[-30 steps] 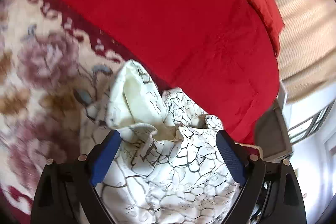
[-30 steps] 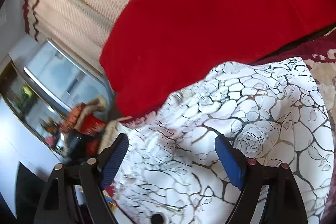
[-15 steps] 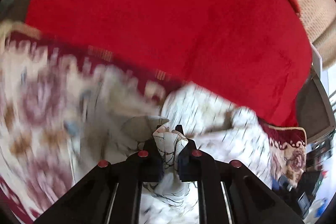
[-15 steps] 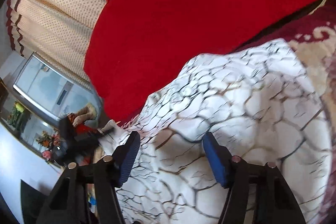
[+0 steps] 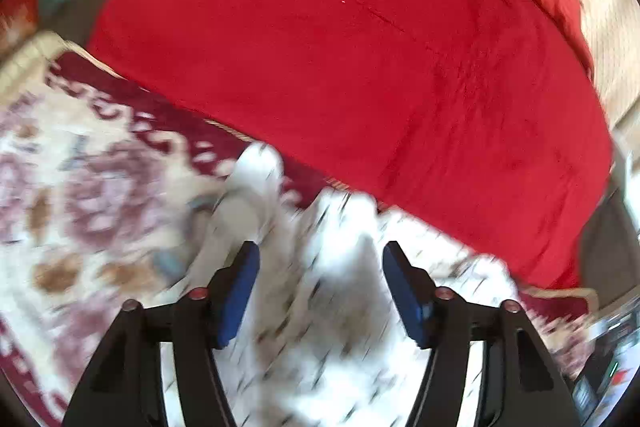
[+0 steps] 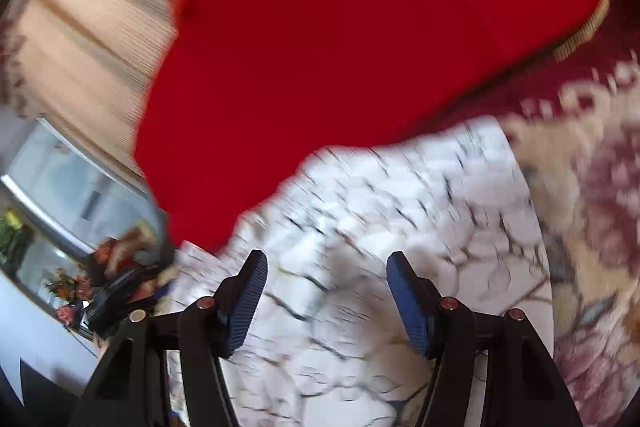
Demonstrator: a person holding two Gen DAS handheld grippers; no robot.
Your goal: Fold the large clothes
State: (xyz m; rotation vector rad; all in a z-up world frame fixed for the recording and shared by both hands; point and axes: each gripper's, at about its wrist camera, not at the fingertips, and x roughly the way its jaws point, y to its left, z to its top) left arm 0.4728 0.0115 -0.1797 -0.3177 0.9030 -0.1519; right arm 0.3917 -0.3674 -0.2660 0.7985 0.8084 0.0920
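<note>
A white garment with a black branching print (image 5: 328, 307) lies on a floral rug, blurred by motion. My left gripper (image 5: 320, 267) is open above it, its blue pads (image 5: 236, 295) apart with nothing between them. In the right wrist view the same garment (image 6: 380, 219) spreads flat on the rug. My right gripper (image 6: 326, 287) is open just above the cloth, its blue pads (image 6: 408, 303) apart and empty.
A red blanket (image 5: 360, 47) covers a bed beyond the garment; it also shows in the right wrist view (image 6: 360, 27). The cream and maroon floral rug (image 5: 80, 187) lies to the left. Curtains (image 6: 80, 27) and a glass cabinet (image 6: 60, 195) stand at the left of the right view.
My left gripper was shut on a fold of the garment half a second ago and has now opened and let it go. The right gripper stayed open and shifted slightly over the cloth.
</note>
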